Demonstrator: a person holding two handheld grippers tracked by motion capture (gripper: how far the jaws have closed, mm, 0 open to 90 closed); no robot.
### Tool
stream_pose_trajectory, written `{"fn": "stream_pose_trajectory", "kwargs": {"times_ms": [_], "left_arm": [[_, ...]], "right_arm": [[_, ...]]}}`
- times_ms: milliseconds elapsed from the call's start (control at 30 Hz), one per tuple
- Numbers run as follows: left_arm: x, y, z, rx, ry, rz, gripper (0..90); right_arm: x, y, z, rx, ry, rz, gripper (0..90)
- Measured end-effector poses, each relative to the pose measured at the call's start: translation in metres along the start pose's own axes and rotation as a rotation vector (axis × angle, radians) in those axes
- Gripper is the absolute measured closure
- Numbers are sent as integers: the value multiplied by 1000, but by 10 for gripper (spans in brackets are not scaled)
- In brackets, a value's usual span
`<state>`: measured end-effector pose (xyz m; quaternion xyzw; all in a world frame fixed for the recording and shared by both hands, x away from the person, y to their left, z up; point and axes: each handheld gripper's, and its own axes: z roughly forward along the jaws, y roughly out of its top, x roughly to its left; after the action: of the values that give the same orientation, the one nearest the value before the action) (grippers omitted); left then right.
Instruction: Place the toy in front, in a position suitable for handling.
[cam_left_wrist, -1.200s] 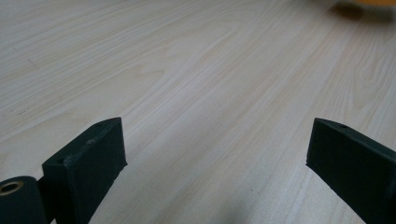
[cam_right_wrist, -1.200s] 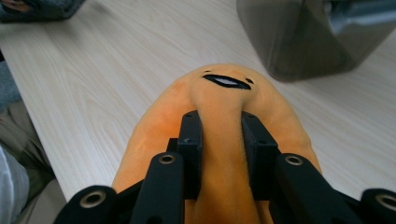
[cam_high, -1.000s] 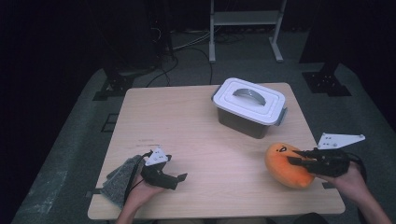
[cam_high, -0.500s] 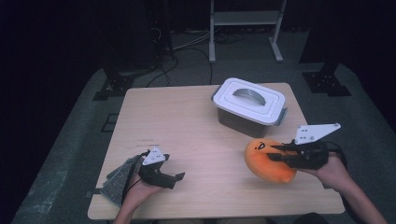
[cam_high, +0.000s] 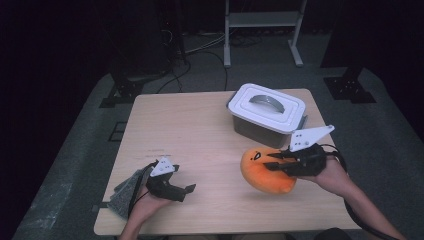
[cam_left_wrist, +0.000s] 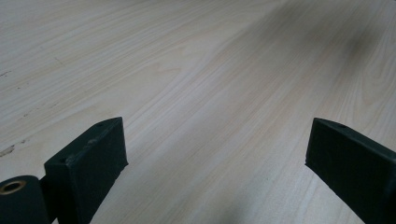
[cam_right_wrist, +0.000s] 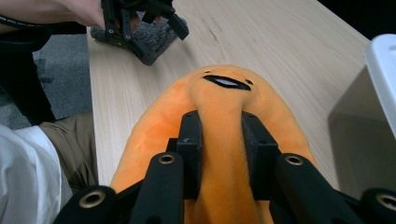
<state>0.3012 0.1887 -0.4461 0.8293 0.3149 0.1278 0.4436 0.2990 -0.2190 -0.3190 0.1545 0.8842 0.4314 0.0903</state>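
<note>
Pinching the orange plush toy (cam_high: 265, 170) tight, the right gripper (cam_high: 274, 161) has it just beside the lidded bin (cam_high: 266, 114) — lid's on, left gripper (cam_high: 186, 192) idle, gaping.

Table (cam_high: 200, 125) occupies the centre of the high view. Lidded container (cam_high: 267, 114) stands on it, right of centre toward the upper edge. Plush toy (cam_high: 265, 171) sits just below the container, lower right, between the jaws of the right gripper (cam_high: 280, 161), which enters from the right. Left gripper (cam_high: 181, 191) lies at lower left above the table's near edge. Cloth (cam_high: 125, 192) rests at the lower-left corner, beneath the left hand (cam_high: 145, 205). Metal stand (cam_high: 262, 22) is behind the table, top centre.
</note>
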Motion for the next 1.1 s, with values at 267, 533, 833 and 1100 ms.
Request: {"fn": "stream_pose_trajectory", "kwargs": {"times_ms": [267,533,833,1100], "left_arm": [[3,-1,-2,6,7,2,44],[6,-2,-5,5,14,1,43],[10,-4,-7,6,16,-10,43],[12,-5,-8,2,23,-14,43]], "right_arm": [[-2,11,21,4,38,-15,713],[-3,17,43,7,72,-31,712],[-3,20,69,22,113,-42,709],[-3,17,89,36,142,-51,708]]}}
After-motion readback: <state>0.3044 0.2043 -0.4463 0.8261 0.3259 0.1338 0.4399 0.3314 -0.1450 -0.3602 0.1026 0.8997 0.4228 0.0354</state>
